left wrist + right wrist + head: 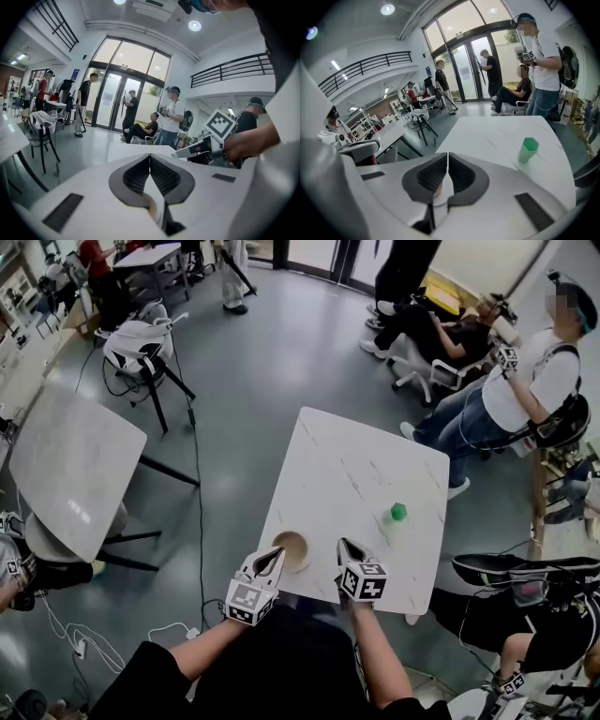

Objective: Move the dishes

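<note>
Head view: bowl point(292, 550) at near desk point(366, 456) edge, just right of left claw point(273, 559), farther from right claw point(345, 547). Both claws closed tight, holding nothing

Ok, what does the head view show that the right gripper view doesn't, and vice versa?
Head view only: the left gripper and the whole tan bowl beside it, at the near edge of the white table. Right gripper view only: the right gripper close up, jaws meeting at their tips, plus glass doors and a balcony railing beyond. Both: the green cup standing on that table.
</note>
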`<state>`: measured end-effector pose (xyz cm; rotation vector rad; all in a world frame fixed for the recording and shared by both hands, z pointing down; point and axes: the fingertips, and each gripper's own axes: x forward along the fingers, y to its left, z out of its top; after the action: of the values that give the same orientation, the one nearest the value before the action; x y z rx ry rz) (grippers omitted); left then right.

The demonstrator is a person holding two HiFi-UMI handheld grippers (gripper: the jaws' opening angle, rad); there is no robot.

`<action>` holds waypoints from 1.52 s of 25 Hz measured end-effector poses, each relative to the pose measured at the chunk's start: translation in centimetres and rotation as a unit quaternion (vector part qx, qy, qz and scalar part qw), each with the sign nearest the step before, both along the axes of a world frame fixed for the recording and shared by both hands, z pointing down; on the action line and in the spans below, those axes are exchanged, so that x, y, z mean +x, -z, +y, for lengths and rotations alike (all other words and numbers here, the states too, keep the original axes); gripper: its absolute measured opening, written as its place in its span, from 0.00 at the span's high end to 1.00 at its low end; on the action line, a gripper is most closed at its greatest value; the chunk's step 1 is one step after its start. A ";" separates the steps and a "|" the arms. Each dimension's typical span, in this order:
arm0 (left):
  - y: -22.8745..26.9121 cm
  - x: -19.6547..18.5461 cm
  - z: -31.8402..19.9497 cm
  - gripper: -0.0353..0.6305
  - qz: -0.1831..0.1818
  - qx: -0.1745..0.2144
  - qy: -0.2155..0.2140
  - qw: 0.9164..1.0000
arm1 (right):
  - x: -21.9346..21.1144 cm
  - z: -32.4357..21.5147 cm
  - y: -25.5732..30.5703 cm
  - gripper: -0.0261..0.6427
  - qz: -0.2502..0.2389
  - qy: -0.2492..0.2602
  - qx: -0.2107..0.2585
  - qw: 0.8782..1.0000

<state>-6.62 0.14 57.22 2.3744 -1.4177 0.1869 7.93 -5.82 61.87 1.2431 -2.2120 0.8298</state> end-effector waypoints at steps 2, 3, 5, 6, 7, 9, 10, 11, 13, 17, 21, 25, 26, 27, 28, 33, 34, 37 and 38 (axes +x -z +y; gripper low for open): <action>-0.5 -1.1 0.6 0.92 0.001 -0.005 -0.003 1.000 | -1.8 1.2 -0.8 0.93 0.003 0.008 -0.009 1.000; -0.9 -1.5 0.9 0.92 0.001 -0.009 -0.005 1.000 | -2.5 1.8 -1.1 0.93 0.004 0.012 -0.014 1.000; -1.4 -2.1 1.6 0.92 -0.002 -0.017 -0.013 1.000 | -3.9 3.0 -1.6 0.93 0.007 0.018 -0.022 1.000; -1.6 -2.2 2.0 0.92 -0.006 -0.018 -0.020 1.000 | -4.4 3.6 -1.7 0.93 0.009 0.020 -0.025 0.999; -1.8 -2.3 2.2 0.92 -0.008 -0.020 -0.028 0.999 | -4.8 4.0 -1.9 0.93 0.012 0.021 -0.027 0.999; -2.1 -2.6 2.4 0.92 -0.009 -0.024 -0.037 0.999 | -5.4 4.6 -2.2 0.93 0.019 0.021 -0.030 0.999; -2.4 -2.8 2.3 0.92 -0.007 -0.027 -0.040 0.999 | -5.6 4.8 -2.5 0.93 0.022 0.020 -0.032 0.999; -2.7 -3.0 2.3 0.92 -0.006 -0.030 -0.042 0.999 | -5.7 5.0 -2.8 0.93 0.026 0.018 -0.034 0.999; -3.4 -3.5 2.2 0.92 -0.006 -0.035 -0.047 0.998 | -5.9 5.3 -3.7 0.93 0.034 0.012 -0.040 0.999; -4.3 -4.2 2.1 0.92 -0.009 -0.041 -0.057 0.997 | -6.0 5.7 -6.3 0.92 0.052 0.004 -0.060 0.997; -4.8 -4.3 2.2 0.92 -0.006 -0.050 -0.057 0.997 | -6.2 5.9 -8.7 0.92 0.065 0.012 -0.084 0.994; -5.0 -4.5 1.8 0.92 -0.006 -0.053 -0.059 0.997 | -6.6 5.3 -11.4 0.91 0.076 0.022 -0.112 0.991; -4.9 -4.6 1.7 0.92 -0.005 -0.054 -0.058 0.997 | -6.6 5.1 -12.1 0.86 0.074 0.021 -0.121 0.990; -4.9 -4.7 1.5 0.92 -0.005 -0.054 -0.057 0.997 | -6.5 4.8 -12.7 0.81 0.072 0.018 -0.128 0.989; -4.9 -4.7 1.4 0.92 -0.005 -0.055 -0.055 0.997 | -6.3 4.6 -13.2 0.81 0.071 0.014 -0.134 0.988; -5.3 -4.3 0.9 0.92 -0.008 -0.064 -0.054 0.996 | -5.1 4.3 -15.5 0.81 0.073 0.002 -0.162 0.984; -5.4 -4.2 0.7 0.92 -0.010 -0.065 -0.055 0.996 | -5.3 4.4 -16.0 0.81 0.067 0.004 -0.170 0.983; -5.8 -4.2 0.2 0.92 -0.014 -0.068 -0.059 0.996 | -6.2 4.6 -17.1 0.81 0.043 0.009 -0.190 0.981; -5.9 -4.2 0.0 0.92 -0.015 -0.069 -0.058 0.996 | -6.4 4.5 -17.2 0.81 0.040 0.008 -0.194 0.980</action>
<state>-10.83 0.15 63.10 2.3502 -1.2380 0.3419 1.51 -1.31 79.08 1.0469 -1.8774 1.1188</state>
